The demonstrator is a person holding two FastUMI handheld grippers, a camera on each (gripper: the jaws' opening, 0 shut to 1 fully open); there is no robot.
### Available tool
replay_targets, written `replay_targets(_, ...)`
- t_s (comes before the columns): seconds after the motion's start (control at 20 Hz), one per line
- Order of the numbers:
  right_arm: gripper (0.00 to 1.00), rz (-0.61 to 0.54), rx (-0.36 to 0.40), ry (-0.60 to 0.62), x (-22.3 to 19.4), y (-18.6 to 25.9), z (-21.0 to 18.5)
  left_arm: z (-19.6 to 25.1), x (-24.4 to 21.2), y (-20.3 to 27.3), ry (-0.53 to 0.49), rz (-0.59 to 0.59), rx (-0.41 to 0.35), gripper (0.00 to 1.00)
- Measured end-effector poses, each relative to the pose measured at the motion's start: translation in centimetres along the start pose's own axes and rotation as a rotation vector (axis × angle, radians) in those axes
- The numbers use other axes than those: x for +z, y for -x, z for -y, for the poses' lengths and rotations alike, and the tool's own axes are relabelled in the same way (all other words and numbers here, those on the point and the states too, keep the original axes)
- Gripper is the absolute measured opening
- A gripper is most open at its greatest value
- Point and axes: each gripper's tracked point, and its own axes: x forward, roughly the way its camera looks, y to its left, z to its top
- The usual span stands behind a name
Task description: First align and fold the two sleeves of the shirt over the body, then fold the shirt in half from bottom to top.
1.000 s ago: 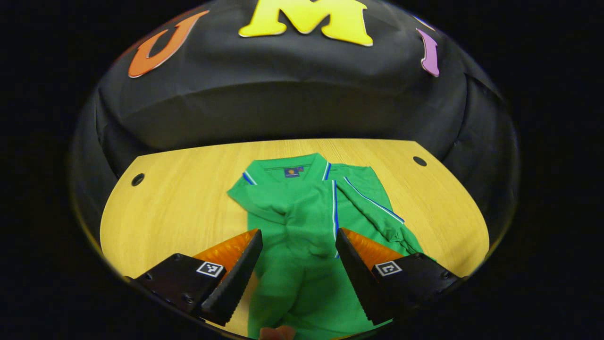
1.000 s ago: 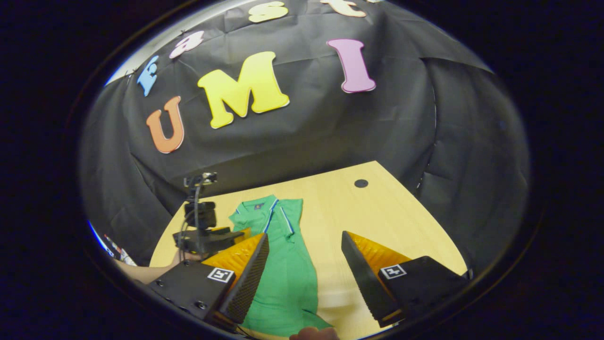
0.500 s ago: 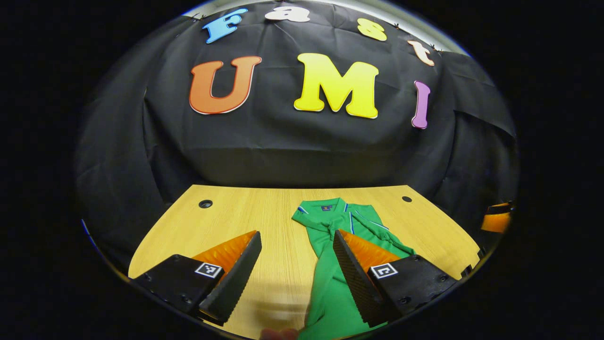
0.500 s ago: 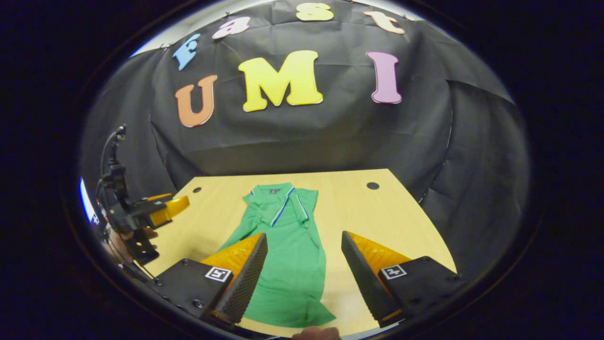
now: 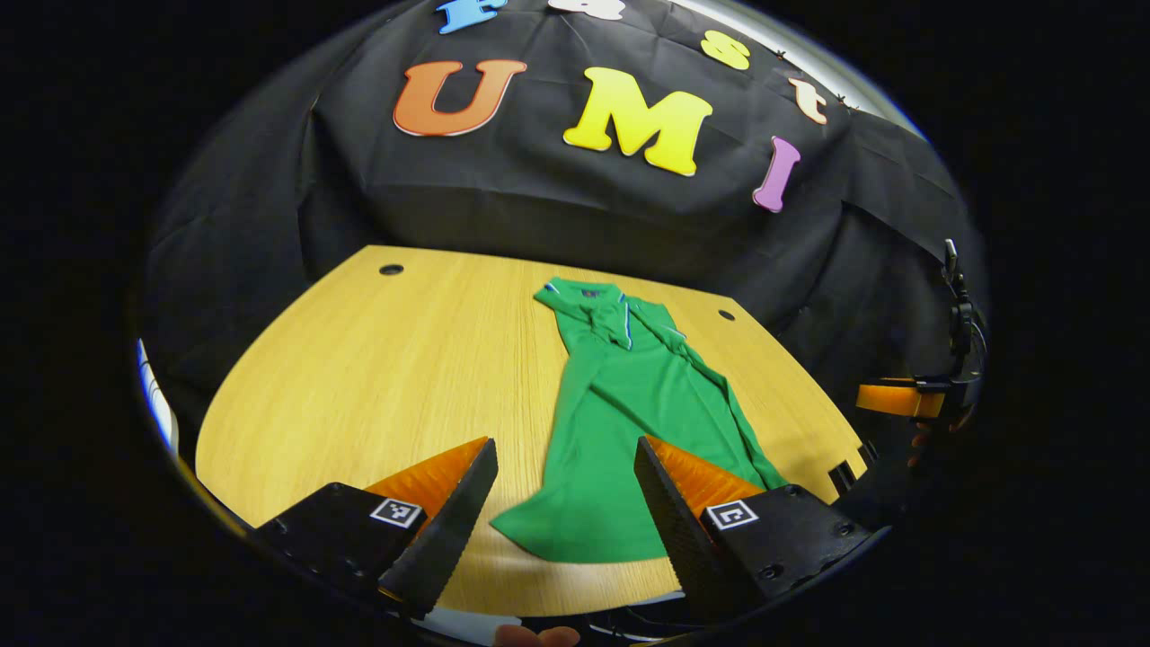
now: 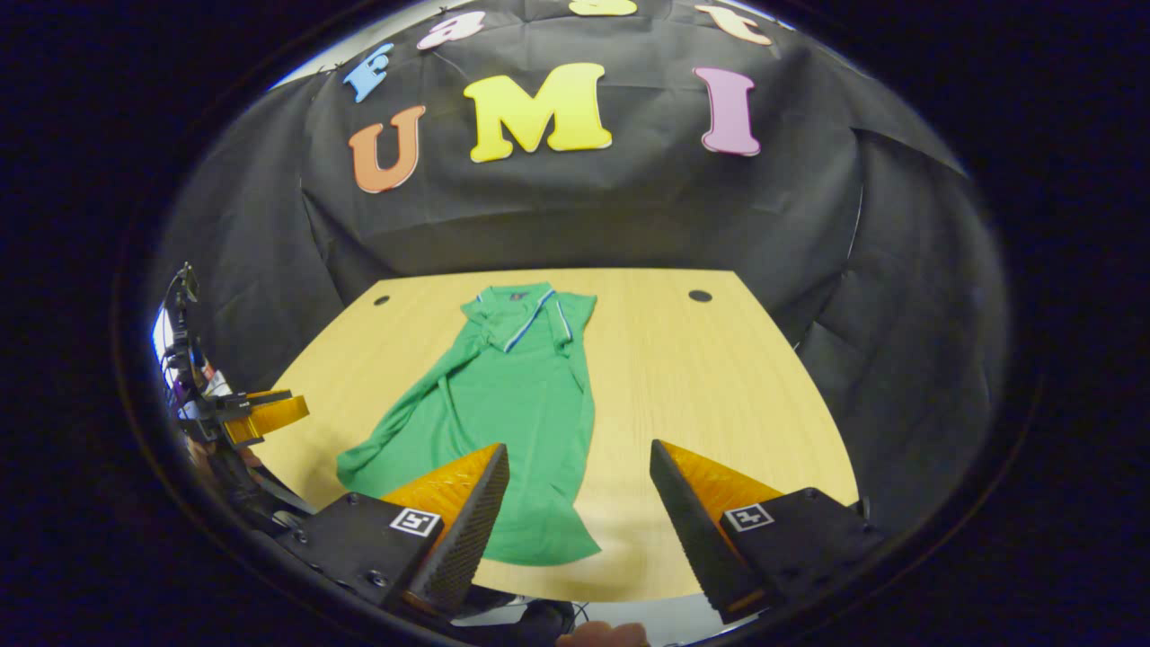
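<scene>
A green polo shirt [image 5: 629,404] lies lengthwise on the wooden table [image 5: 377,377], collar at the far end and hem near the front edge. It looks narrow, with both sleeves laid over the body. My left gripper [image 5: 564,447] hovers open above the hem's left corner, nothing between its fingers. In the right gripper view the shirt [image 6: 503,395] stretches away from me, and my right gripper [image 6: 579,447] is open over its hem's right side, apart from the cloth. Each gripper appears at the edge of the other's view: the right gripper [image 5: 898,400] and the left gripper [image 6: 260,415].
The table has a round cable hole near each far corner [image 5: 391,269] [image 6: 700,296]. Bare wood lies on both sides of the shirt. The table's front edge [image 6: 575,598] runs just under my fingers. Black cloth walls close in the back and sides.
Both grippers have drawn back from the shirt toward the front edge and apart to either side. The whole shirt now shows. Both stay open.
</scene>
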Motion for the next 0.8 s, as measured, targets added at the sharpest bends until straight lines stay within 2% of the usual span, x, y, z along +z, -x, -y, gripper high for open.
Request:
replay_targets(0.05, 0.93, -0.032, 0.011, 0.001, -1.9, -0.3, 0.3, 0.3, -1.5, 0.0, 0.003, -0.025, -0.01, 0.99)
replay_targets(0.15, 0.93, -0.095, 0.019, 0.01, -5.0, -1.1, 0.9, 0.6, -3.8, -0.2, 0.015, -0.068, -0.023, 0.99)
replay_targets(0.2, 0.98, -0.116, 0.019, 0.019, -6.2, -1.6, 1.2, 0.3, -4.4, -0.4, 0.017, -0.079, -0.02, 0.99)
replay_targets(0.35, 0.98, -0.16, 0.014, 0.053, -8.9, -3.3, 1.5, -0.9, -5.7, -1.4, 0.013, -0.096, -0.012, 0.99)
replay_targets(0.6, 0.98, -0.197, 0.008, 0.085, -11.1, -6.1, 0.1, -3.3, -5.6, -4.1, -0.018, -0.1, 0.006, 0.99)
replay_targets(0.8, 0.99, -0.217, 0.004, 0.09, -12.2, -8.0, -1.2, -4.1, -6.0, -5.5, -0.033, -0.142, -0.019, 0.99)
